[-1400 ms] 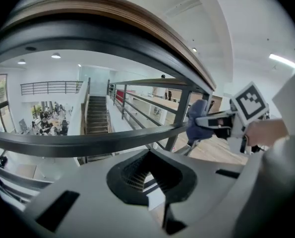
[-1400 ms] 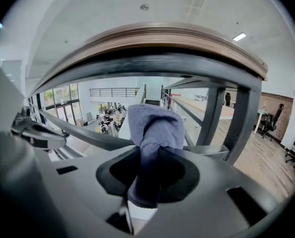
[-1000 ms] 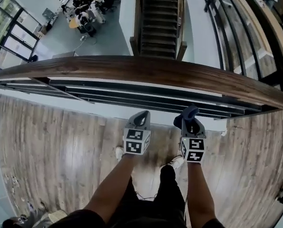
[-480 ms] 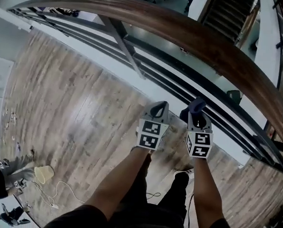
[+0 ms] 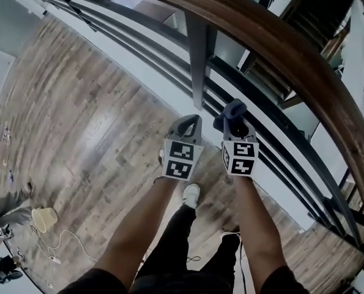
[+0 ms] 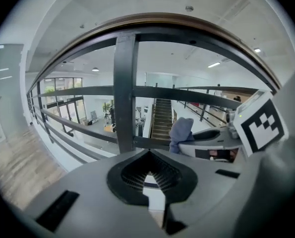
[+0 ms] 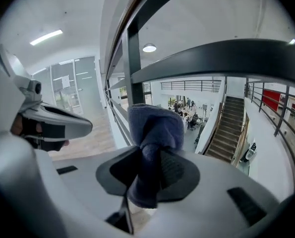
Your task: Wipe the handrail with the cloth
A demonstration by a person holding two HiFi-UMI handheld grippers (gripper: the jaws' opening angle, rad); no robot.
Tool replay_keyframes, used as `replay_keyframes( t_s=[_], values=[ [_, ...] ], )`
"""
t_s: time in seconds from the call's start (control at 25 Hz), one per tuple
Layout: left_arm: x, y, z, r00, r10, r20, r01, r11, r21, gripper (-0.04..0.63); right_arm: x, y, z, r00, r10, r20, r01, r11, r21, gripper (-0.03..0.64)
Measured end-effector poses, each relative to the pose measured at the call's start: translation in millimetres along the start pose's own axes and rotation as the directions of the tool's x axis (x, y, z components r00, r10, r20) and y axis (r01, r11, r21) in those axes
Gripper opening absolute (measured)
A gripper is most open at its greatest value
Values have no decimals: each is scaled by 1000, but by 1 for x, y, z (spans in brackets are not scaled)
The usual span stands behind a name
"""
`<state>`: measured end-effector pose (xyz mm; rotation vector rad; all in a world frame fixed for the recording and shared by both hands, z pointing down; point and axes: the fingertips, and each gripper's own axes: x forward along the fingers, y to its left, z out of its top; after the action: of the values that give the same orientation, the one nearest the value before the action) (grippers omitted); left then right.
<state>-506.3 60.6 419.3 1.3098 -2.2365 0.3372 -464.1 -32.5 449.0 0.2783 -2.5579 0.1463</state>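
The brown wooden handrail (image 5: pixel 279 41) curves from the top left down the right side of the head view, carried on dark metal bars and a grey post (image 5: pixel 198 54). Both grippers hang side by side below it, in front of the post and clear of the rail. My right gripper (image 5: pixel 234 116) is shut on a bunched blue cloth (image 5: pixel 234 108), which sticks up out of the jaws (image 7: pixel 154 128). My left gripper (image 5: pixel 189 120) is shut with nothing in it (image 6: pixel 148 155). In the left gripper view the handrail (image 6: pixel 152 18) arches overhead and the cloth (image 6: pixel 181 133) shows to the right.
Wooden plank floor (image 5: pixel 90 121) spreads to the left. A cream-coloured object (image 5: pixel 44 218) and a loose cable (image 5: pixel 59 244) lie at lower left. Beyond the railing are a drop to a lower floor and a staircase (image 5: pixel 319 17). The person's white shoe (image 5: pixel 191 193) is below the grippers.
The view has swung along the railing, so the grey post now stands straight ahead of the grippers. Both grippers remain side by side below the rail, the right one still holding the cloth.
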Motion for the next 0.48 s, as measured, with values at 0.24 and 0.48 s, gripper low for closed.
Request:
replay_keyframes(
  t_s=[0.24,0.48],
  values=[
    [17,65,-1,1000,29,-1,-29,999,-43,-2,75,24,40,1000,-14,-10,13,1000,-26,95],
    [30,84,-5,1000,19,-17,-20,998,-53,-2,117,30,49,997,-51,-57,51,999,-8,95]
  ],
)
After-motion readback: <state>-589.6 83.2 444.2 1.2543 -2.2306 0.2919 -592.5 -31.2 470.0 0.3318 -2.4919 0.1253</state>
